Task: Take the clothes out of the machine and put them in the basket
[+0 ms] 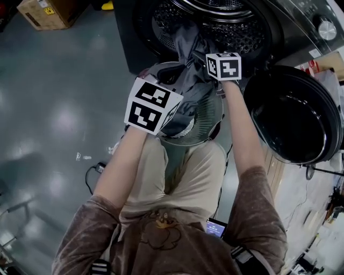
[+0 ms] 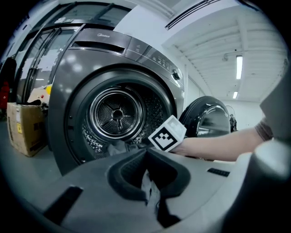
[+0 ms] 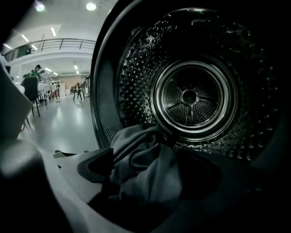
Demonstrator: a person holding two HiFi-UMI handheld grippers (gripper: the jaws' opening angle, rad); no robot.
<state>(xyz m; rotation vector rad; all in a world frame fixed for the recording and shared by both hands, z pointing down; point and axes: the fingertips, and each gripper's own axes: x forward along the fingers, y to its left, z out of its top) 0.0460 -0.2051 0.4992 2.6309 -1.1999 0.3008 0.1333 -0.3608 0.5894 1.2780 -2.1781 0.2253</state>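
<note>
**Head view.** The left gripper (image 1: 164,80) is held just before the mouth of the machine (image 1: 301,21). The right gripper (image 1: 204,59) is set beside it, to its right, and reaches further toward the drum (image 1: 236,29). A grey garment (image 1: 188,45) hangs out of the drum, passes between the two grippers and falls below the left gripper to the basket (image 1: 207,137). The open door (image 1: 293,115) stands to the right of the right gripper. A cardboard box (image 1: 45,11) is seen on the floor well to the left of the left gripper.

**Left gripper view.** The jaws are closed, and a pale strip of the garment (image 2: 149,189) is pinched between them. Ahead of the jaws the drum (image 2: 116,113) is seen. The marker cube (image 2: 167,133) of the right gripper is seen ahead and slightly to the right, at the drum's lower rim. The door (image 2: 209,118) stands further to the right.

**Right gripper view.** The jaws stand wide apart. The garment (image 3: 145,168) is bunched between them and lies against the left jaw; no pressure from the pads is seen. Behind the jaws the garment runs over the rim into the drum (image 3: 191,98).
</note>
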